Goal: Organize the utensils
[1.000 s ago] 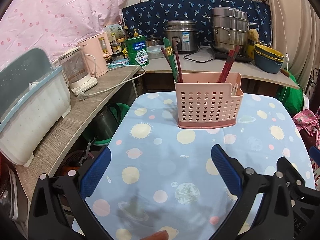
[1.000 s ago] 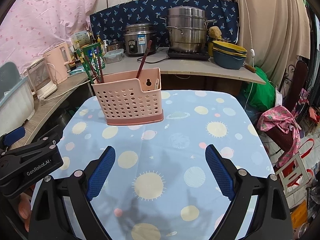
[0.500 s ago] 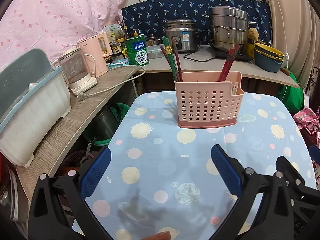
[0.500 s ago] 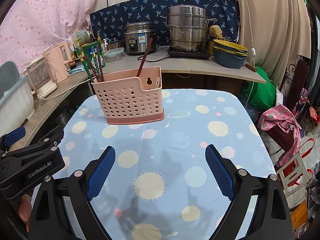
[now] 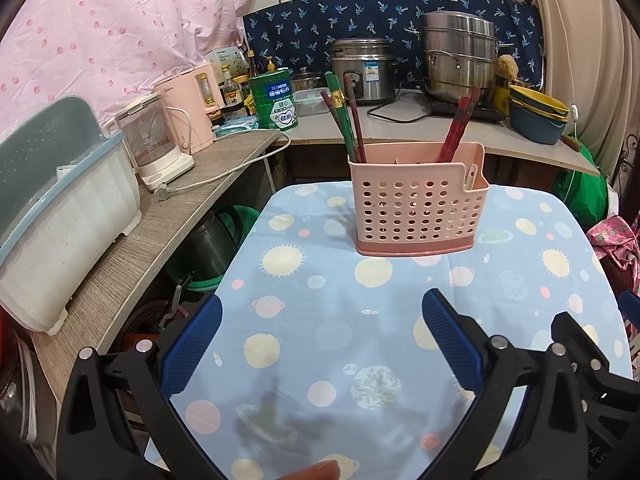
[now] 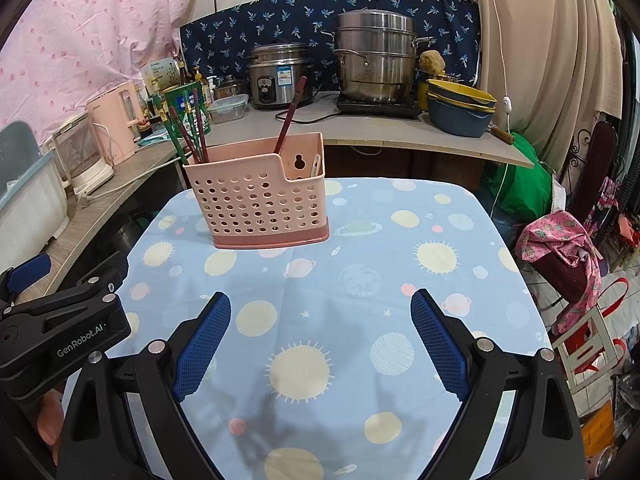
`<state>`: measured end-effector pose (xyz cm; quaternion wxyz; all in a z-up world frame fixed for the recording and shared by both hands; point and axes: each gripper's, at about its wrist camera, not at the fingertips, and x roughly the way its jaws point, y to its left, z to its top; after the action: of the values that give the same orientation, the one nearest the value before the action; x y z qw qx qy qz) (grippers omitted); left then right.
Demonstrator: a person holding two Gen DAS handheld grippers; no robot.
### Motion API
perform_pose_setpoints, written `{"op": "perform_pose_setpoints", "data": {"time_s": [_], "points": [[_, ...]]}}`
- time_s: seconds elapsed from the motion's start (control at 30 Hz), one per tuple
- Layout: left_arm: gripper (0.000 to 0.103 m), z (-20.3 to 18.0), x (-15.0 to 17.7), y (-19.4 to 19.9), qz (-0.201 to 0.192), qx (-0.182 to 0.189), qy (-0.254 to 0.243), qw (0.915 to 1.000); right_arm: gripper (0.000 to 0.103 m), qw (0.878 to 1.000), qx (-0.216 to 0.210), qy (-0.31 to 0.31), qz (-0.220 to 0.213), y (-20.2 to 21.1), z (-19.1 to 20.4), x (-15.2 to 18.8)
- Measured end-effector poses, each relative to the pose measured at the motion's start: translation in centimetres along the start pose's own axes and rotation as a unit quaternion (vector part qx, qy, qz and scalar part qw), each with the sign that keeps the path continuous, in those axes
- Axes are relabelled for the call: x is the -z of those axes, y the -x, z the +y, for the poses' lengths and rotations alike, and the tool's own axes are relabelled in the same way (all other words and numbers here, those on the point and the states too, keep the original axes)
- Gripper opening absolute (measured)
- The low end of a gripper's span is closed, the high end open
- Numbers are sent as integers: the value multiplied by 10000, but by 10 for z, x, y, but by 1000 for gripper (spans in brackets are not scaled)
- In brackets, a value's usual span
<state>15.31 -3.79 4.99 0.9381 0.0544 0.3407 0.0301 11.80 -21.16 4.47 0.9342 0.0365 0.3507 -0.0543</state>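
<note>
Pink basket up on the table, at 12 o'clock from the left gripper, well apart from the blue fingers. Fingers spread wide, holding nothing. Green chopsticks and a few dark red ones poking up at the basket's 10 o'clock corner. Red chopsticks leaning out toward 1 o'clock. Small white spoon in the little pocket at 3 o'clock of the basket.

In the right view, same basket at 11 o'clock from the right gripper, also well apart. Right fingers spread wide too, gripping nothing. Black left gripper body at 9 o'clock, low over the table's edge.

Bare blue cloth with suns and planets between fingers and basket. Steel pots on the counter at 12 o'clock, past the basket. Pink kettle at 10 o'clock in the left view.
</note>
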Motion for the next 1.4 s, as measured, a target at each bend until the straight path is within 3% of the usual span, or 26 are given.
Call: {"op": "perform_pose_setpoints", "data": {"time_s": [1.4], "points": [[96,-1,-7,-2,-98,-65,-94,9999,87,10000,34,6,43,-5,0,-3]]}}
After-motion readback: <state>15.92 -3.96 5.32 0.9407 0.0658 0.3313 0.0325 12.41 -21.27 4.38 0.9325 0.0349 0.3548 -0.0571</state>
